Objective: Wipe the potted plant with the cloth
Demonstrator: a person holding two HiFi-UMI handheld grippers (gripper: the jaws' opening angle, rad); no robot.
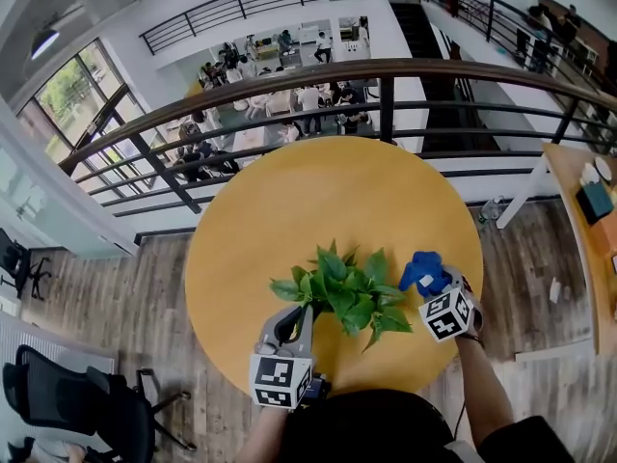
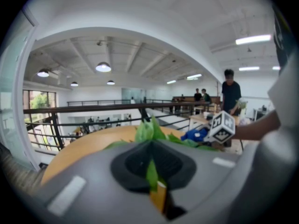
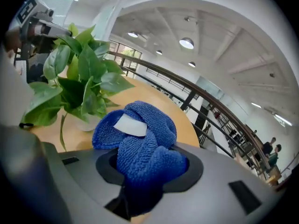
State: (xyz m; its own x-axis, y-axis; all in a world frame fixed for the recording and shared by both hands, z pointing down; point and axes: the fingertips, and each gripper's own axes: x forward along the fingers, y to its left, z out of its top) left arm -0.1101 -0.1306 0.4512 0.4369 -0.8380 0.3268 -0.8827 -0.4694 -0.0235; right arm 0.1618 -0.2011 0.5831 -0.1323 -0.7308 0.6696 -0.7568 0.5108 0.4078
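Left tongs: closed narrow on a single leaf of the potted plant, pinching it at the tip.
Right tongs: clamped on the bunched blue cloth, which bulges out ahead of the jaws.
Plant's place: between the two tongs, just ahead of the left pair and near the left side of the right pair.
Step in hand: probably the approach, with the leaf steadied and the cloth near the foliage but seemingly not yet touching it.
Next move calls for: a light stroke of cloth along a leaf, without tugging the pinched one or tipping the pot.
Around: round wooden table under both tongs; railing well beyond them; a person stands far off.
In the way: only the plant's own crowded leaves.
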